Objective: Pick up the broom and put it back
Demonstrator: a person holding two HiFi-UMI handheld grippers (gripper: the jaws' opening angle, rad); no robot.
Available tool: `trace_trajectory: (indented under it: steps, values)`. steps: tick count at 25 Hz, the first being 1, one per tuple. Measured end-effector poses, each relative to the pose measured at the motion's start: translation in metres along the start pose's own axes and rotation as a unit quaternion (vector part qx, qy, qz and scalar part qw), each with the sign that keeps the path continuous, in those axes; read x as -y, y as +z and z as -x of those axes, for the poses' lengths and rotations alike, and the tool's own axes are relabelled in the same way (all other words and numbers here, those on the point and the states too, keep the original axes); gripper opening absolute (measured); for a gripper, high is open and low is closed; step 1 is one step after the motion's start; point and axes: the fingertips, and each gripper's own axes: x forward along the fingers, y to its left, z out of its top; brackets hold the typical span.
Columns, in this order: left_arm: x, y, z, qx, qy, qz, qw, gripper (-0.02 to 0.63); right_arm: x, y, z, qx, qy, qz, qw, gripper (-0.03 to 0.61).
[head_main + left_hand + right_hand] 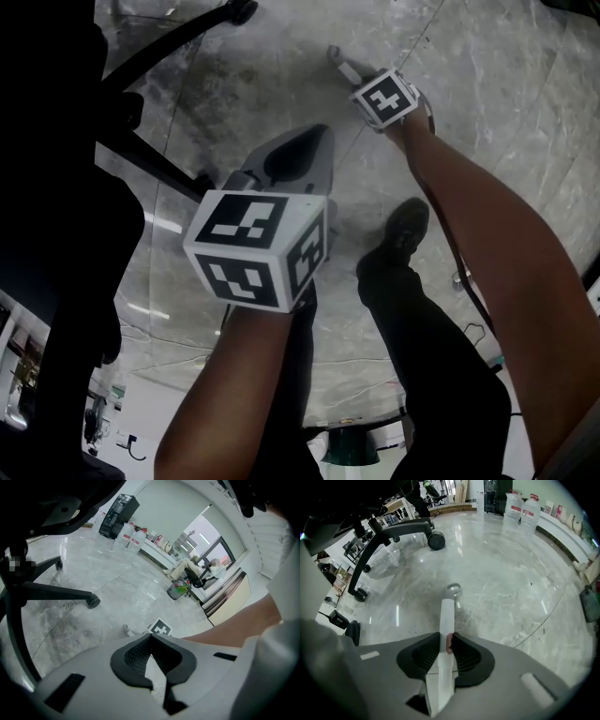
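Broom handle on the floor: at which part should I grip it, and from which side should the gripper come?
Grip the thin white handle near its ringed end. Come from above with the jaws across it: it seems to lie flat along the floor, so only its top and two sides are free. The right gripper is closed on it this way.
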Motion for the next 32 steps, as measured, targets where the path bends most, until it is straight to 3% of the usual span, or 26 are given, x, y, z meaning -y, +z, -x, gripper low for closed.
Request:
trace_trajectory:
  steps: [7,13,18,24,28,32]
  values:
    - [0.026,0.009,0.03,0.007,0.002,-0.005,1.0,0.006,-0.032,0.017,0.068,0.049,0.025,-0.001,0.998,0.087]
    - [0.079,0.062,0.104,0.04,-0.002,-0.019,0.999,0.006,-0.066,0.062,0.217,0.13,0.026,0.034,0.991,0.086]
    - [0.139,0.123,0.198,0.069,-0.004,-0.037,0.9969,0.006,-0.102,0.113,0.387,0.204,0.033,0.061,0.976,0.086]
    - [0.187,0.192,0.333,0.11,0.015,-0.049,0.9926,0.008,-0.169,0.173,0.57,0.267,0.048,0.141,0.952,0.086]
    - [0.188,0.228,0.423,0.137,0.035,-0.045,0.989,0.006,-0.224,0.206,0.645,0.284,0.056,0.179,0.94,0.086]
    - [0.182,0.243,0.501,0.159,0.051,-0.028,0.9855,0.006,-0.28,0.235,0.685,0.279,0.062,0.215,0.934,0.086]
